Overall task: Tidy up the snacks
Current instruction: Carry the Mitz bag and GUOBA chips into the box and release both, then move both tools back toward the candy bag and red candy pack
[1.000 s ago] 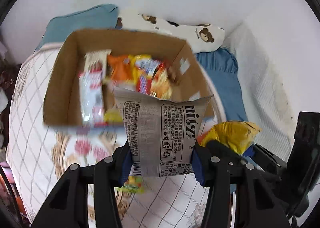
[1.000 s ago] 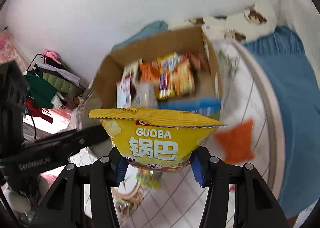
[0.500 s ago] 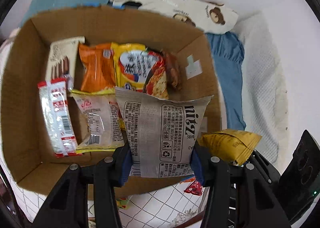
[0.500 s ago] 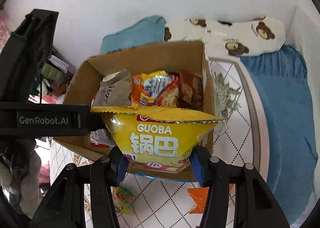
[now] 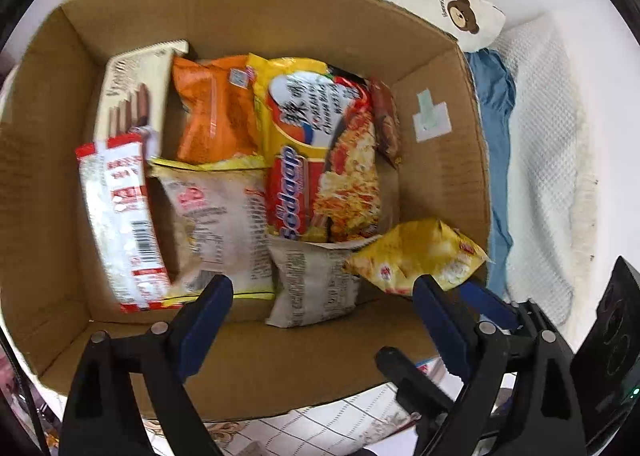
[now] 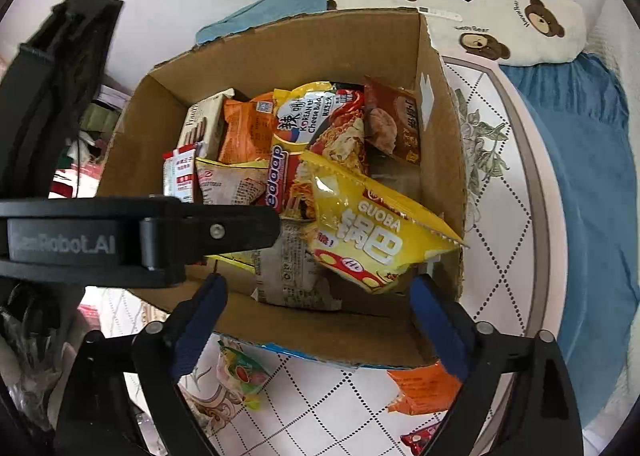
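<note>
An open cardboard box (image 5: 240, 8) (image 6: 300, 48) holds several snack packets, among them a noodle pack (image 5: 320, 152) and an orange bag (image 5: 216, 108). My left gripper (image 5: 320, 288) hovers over the box's near side with its jaws opening. A grey printed packet (image 5: 316, 284) (image 6: 292, 272) lies loose in the box below them. My right gripper (image 6: 318, 288) is beside it, jaws also opening. The yellow GUOBA packet (image 6: 372, 232) (image 5: 416, 256) rests tilted on the other snacks near the box's right wall, free of the pads. The left gripper's black body (image 6: 140, 236) crosses the right wrist view.
Loose snacks lie on the patterned tabletop (image 6: 500, 216) in front of the box: a green and yellow packet (image 6: 240, 372), an orange packet (image 6: 424, 388) and a red wrapper (image 6: 420, 436). A bear-print pillow (image 6: 500, 24) and blue cloth (image 6: 580, 176) lie behind and right.
Both grippers came down over the box and spread their jaws. The grey packet and the yellow packet left the pads and dropped into the box.
</note>
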`<move>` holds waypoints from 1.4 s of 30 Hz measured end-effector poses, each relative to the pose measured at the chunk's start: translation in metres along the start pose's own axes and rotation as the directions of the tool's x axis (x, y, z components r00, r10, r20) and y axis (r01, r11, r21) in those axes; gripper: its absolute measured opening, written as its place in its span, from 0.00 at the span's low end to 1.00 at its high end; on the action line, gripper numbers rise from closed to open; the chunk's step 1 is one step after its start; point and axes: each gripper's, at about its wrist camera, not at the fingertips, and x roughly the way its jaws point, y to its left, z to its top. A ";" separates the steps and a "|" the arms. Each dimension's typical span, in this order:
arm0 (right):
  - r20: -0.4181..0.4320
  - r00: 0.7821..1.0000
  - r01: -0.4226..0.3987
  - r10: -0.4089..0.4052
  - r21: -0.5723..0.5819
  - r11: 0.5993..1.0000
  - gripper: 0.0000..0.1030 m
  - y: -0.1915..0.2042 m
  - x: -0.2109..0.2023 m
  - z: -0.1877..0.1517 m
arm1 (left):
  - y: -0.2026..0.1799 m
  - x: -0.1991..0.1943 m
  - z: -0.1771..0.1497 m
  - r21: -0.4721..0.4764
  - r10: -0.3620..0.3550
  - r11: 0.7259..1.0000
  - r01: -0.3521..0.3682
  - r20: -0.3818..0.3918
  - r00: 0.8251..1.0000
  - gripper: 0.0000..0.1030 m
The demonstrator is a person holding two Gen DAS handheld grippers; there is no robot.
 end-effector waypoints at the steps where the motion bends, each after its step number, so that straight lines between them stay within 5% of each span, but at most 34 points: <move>1: 0.001 1.000 0.008 -0.008 0.001 1.000 0.94 0.001 0.000 0.000 | 0.002 -0.002 -0.001 -0.001 0.004 1.000 -0.004 0.008 1.000 0.90; 10: -0.008 0.999 0.047 -0.047 0.029 0.998 0.94 0.000 0.000 -0.001 | 0.020 -0.026 -0.013 -0.012 0.075 0.997 -0.074 0.100 0.992 0.90; 24: 0.053 0.994 0.094 -0.096 0.042 0.995 0.94 0.018 -0.025 -0.014 | 0.035 -0.065 -0.051 0.003 0.199 0.978 -0.208 0.279 0.939 0.90; 42: 0.276 0.948 0.164 -0.159 0.006 0.987 0.97 0.049 -0.102 -0.081 | 0.030 -0.111 -0.152 0.001 0.247 0.957 -0.288 0.516 0.821 0.90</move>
